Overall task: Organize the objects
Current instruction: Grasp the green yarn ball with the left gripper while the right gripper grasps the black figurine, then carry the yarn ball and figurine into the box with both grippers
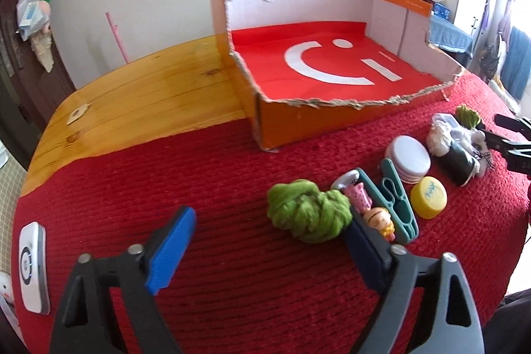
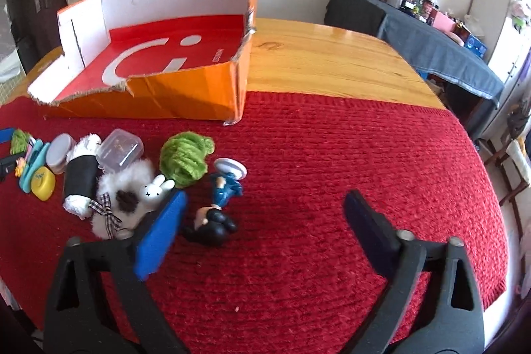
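Observation:
An orange cardboard box (image 1: 298, 121) with a red lining and torn front wall stands on the table; it also shows in the right wrist view (image 2: 186, 95). Small objects lie in a row on the red cloth (image 1: 166, 181). My left gripper (image 1: 268, 238) is open just before a green yarn ball (image 1: 308, 214), next to a teal clip (image 1: 398, 204) with small figures and a yellow cap (image 1: 428, 197). My right gripper (image 2: 262, 214) is open around a blue-and-black figure (image 2: 215, 214), beside a white bunny (image 2: 156, 189), a fluffy plush (image 2: 122, 201) and a second green yarn ball (image 2: 186, 158).
A clear plastic box (image 2: 119, 150), a black roll (image 2: 78, 183) and a white round case (image 1: 410, 158) lie in the row. A white device (image 1: 31, 261) sits at the cloth's left edge. Bare wooden table (image 2: 332, 55) lies behind the cloth.

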`<move>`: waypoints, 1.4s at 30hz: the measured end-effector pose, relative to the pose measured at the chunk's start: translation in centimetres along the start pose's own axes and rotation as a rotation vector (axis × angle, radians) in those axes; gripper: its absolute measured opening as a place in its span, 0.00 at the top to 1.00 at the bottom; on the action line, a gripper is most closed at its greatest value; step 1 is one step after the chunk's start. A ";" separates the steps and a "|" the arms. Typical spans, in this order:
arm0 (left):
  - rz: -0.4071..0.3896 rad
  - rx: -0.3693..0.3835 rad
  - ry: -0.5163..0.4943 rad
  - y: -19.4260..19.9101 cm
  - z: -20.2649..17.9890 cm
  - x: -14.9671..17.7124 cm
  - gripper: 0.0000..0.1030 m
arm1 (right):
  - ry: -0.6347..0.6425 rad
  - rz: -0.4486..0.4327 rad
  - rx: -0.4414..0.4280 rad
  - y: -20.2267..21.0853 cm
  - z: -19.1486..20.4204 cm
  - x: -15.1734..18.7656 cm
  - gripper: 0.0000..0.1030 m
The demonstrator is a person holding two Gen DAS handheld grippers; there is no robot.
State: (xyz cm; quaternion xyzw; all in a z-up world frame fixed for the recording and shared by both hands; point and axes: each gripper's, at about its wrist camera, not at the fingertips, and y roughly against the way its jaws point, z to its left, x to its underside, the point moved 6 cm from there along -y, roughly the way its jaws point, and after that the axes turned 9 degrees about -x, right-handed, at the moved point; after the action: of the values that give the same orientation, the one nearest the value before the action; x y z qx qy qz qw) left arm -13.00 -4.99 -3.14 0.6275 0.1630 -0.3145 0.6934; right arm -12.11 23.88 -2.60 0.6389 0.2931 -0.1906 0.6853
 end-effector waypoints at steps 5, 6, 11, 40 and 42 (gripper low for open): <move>-0.012 0.030 0.013 0.0 -0.2 -0.3 0.23 | -0.021 -0.009 -0.073 0.0 0.4 -0.2 0.47; -0.013 0.031 0.013 -0.1 -0.3 -0.3 0.23 | -0.010 -0.014 -0.078 0.0 0.7 -0.2 0.50; -0.019 0.068 -0.003 -0.2 -0.7 -0.7 0.29 | 0.009 -0.041 -0.126 0.1 1.7 0.0 0.72; -0.146 0.090 0.006 4.9 -0.9 -2.5 0.60 | -0.001 -0.161 -0.237 4.9 2.4 -1.9 0.76; -0.159 0.094 0.011 5.4 -0.8 -3.0 0.60 | 0.003 -0.170 -0.247 5.3 2.6 -2.4 0.76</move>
State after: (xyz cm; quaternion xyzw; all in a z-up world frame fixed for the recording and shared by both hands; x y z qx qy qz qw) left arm -11.63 -3.47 2.77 0.6462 0.2011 -0.3725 0.6350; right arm -10.16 21.67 3.05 0.5228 0.3687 -0.2094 0.7396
